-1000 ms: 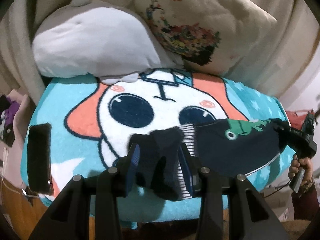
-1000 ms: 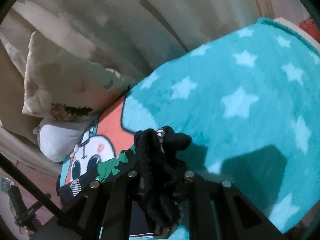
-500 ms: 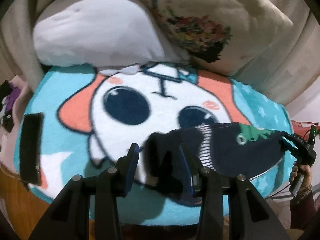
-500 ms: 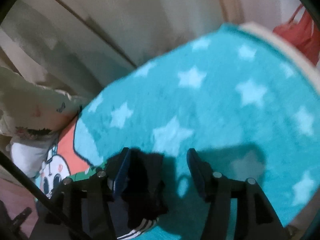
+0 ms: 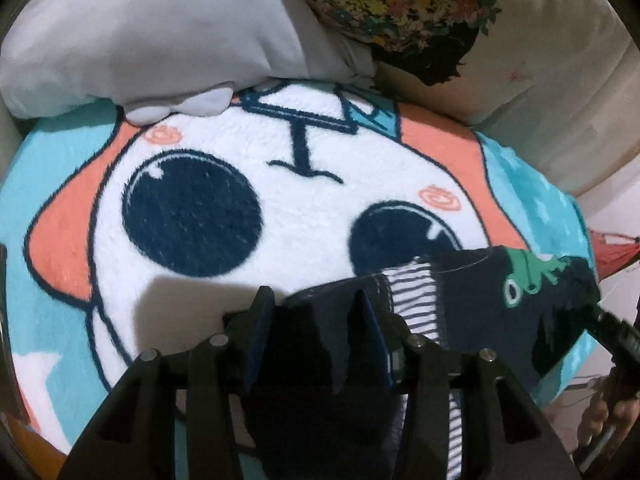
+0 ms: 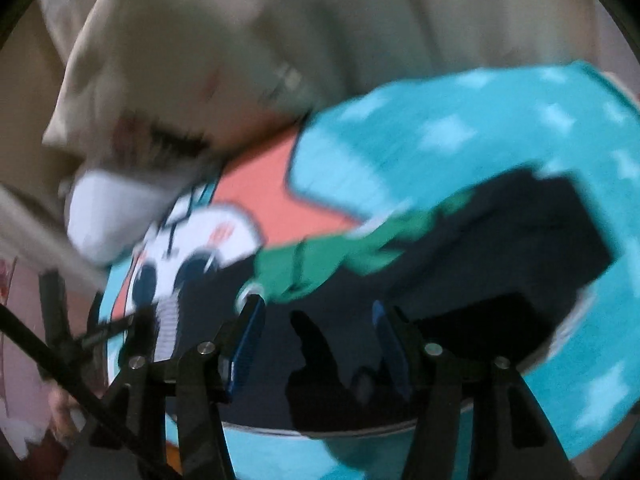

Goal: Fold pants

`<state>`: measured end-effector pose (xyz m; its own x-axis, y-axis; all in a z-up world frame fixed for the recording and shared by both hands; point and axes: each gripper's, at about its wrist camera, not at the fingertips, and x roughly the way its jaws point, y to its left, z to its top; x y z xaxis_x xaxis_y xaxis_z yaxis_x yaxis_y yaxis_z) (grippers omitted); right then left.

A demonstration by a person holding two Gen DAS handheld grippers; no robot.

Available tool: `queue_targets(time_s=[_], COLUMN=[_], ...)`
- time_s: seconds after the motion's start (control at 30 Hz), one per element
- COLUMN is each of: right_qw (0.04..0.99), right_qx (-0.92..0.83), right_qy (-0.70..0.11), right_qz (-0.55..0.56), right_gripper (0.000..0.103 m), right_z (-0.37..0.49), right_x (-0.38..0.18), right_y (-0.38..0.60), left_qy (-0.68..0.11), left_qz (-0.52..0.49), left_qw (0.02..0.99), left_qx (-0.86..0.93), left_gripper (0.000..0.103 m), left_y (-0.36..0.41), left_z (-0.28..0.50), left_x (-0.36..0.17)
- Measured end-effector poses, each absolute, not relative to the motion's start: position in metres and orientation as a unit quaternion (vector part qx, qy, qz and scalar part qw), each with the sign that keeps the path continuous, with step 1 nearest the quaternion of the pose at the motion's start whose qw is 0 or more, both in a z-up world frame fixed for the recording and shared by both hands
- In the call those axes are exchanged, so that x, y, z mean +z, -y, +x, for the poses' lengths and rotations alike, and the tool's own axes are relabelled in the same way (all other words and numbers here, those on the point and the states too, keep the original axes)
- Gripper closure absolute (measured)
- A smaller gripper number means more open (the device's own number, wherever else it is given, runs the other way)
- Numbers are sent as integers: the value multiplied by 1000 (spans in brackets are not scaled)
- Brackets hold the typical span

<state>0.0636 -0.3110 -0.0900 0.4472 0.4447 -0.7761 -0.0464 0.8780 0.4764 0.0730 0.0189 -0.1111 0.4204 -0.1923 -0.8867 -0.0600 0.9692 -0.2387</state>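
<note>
The dark navy pants [image 5: 492,312] with a green dinosaur print and a striped lining lie on the cartoon blanket [image 5: 280,216], at the lower right in the left wrist view. My left gripper [image 5: 316,336] is open, its jaws apart around the pants' left end. In the blurred right wrist view the pants [image 6: 500,248] lie flat, and my right gripper [image 6: 316,336] is open just above their near edge, holding nothing. The right gripper's body also shows in the left wrist view [image 5: 612,332], at the pants' right end.
A grey plush pillow [image 5: 152,28] and a cream floral pillow [image 5: 460,28] lie along the blanket's far edge. A beige curtain [image 6: 400,20] hangs behind. The blanket's right edge [image 5: 580,384] drops off close to the pants.
Both grippers have opened and let go of the pants, which now lie on the blanket. The left gripper moved forward and down; the right gripper pulled back and swung left.
</note>
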Motion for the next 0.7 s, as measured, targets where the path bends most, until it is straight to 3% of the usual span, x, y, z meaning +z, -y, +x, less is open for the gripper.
queue_targets(time_s=[0.1,0.33,0.7], right_qw=[825,825,851], right_qx=[160,123,-21], right_qy=[-514,-523,-464], right_qz=[171,176,244], right_gripper=[41,42,39], right_z=[60,66,-1], right_x=[-101,-116,-70], right_y=[280,272,373], left_qy=[-541,-543,-518], left_qz=[-112,-129,-76], left_qw=[833,827,821], left_qx=[-45,-62,-227], left_gripper=[53,53,47], left_y=[-21,-42,32], left_z=[75,65,71], left_x=[-114,-78,-23])
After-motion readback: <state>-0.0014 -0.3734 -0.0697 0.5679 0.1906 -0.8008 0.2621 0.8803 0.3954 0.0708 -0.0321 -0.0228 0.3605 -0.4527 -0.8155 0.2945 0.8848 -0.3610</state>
